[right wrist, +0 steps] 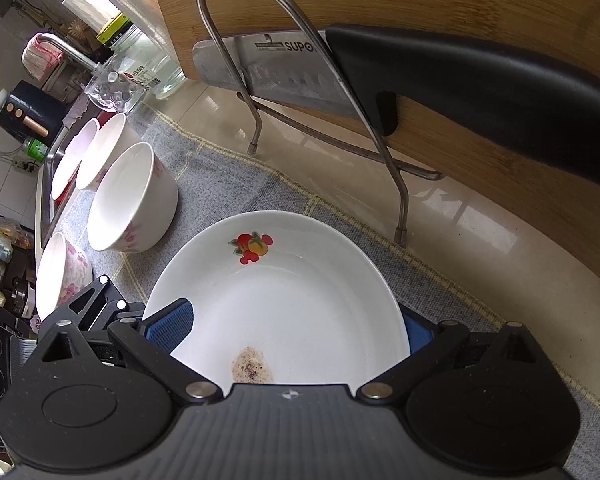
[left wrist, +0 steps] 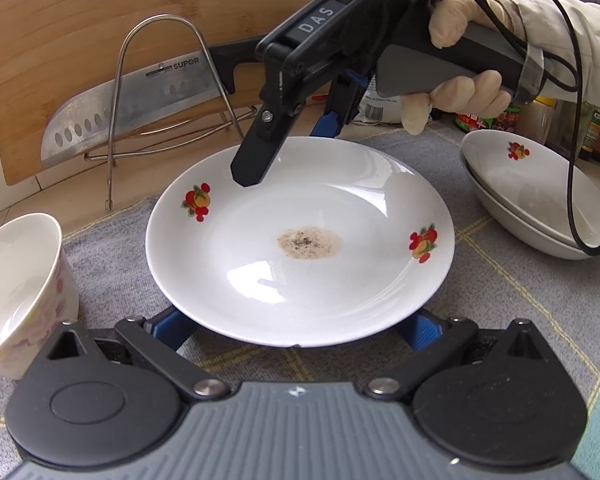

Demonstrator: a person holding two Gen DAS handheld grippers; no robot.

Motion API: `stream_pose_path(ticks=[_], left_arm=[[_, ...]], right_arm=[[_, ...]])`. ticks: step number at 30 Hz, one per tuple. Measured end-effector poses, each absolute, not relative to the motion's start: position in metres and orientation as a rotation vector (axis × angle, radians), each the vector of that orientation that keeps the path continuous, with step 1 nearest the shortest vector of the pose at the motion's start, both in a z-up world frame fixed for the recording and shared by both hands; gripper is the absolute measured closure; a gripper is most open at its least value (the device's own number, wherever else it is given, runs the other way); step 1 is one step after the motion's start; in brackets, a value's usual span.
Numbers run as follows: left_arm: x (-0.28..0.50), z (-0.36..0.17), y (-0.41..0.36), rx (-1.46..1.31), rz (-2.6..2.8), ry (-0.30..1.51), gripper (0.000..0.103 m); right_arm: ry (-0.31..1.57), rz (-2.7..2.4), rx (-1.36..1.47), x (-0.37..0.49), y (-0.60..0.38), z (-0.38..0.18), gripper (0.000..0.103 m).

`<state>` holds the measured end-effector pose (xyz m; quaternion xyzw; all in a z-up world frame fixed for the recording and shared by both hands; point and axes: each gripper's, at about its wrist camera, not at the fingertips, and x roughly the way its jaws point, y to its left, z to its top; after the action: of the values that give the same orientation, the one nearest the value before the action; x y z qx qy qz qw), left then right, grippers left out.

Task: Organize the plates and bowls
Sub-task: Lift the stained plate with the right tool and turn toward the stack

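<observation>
The white plate (left wrist: pixel 300 240) lies on a grey checked cloth (left wrist: pixel 500 300) spread over the bench, its far rim close to the cloth's edge, where bare pale stone (right wrist: pixel 340 152) runs to a wire rack (left wrist: pixel 160 100). The rack holds a bamboo cutting board (left wrist: pixel 100 20) and a steel knife (left wrist: pixel 140 96) upright, so there is little room behind the plate. To the left a flowered bowl (left wrist: pixel 24 292) sits just beside the plate; to the right, near but apart, are two stacked fruit-patterned plates (left wrist: pixel 540 204). The right wrist view shows more white bowls (right wrist: pixel 132 200) lined up toward a sink (jars and a tap beyond).

The plate carries a brown speckled stain (left wrist: pixel 309 243) near its middle. The left hand-held gripper (left wrist: pixel 300 332) is spread wide, its blue pads either side of the near rim and below it; contact cannot be told. The right hand-held gripper (right wrist: pixel 300 328), held by a gloved hand (left wrist: pixel 460 80), reaches in over the far rim, also spread, one pad above the plate and one outside it.
</observation>
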<state>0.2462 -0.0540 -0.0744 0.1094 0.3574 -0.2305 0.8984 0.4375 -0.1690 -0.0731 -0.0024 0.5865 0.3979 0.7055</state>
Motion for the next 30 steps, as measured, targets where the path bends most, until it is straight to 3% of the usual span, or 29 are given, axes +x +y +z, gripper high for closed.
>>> stream_pose_path(ticks=[30], left_arm=[[0.208,-0.048,-0.044,0.267,-0.486,0.755,0.001]], right_arm=[[1.299,0.903,0.015,0.391,-0.167,-0.054,0.000]])
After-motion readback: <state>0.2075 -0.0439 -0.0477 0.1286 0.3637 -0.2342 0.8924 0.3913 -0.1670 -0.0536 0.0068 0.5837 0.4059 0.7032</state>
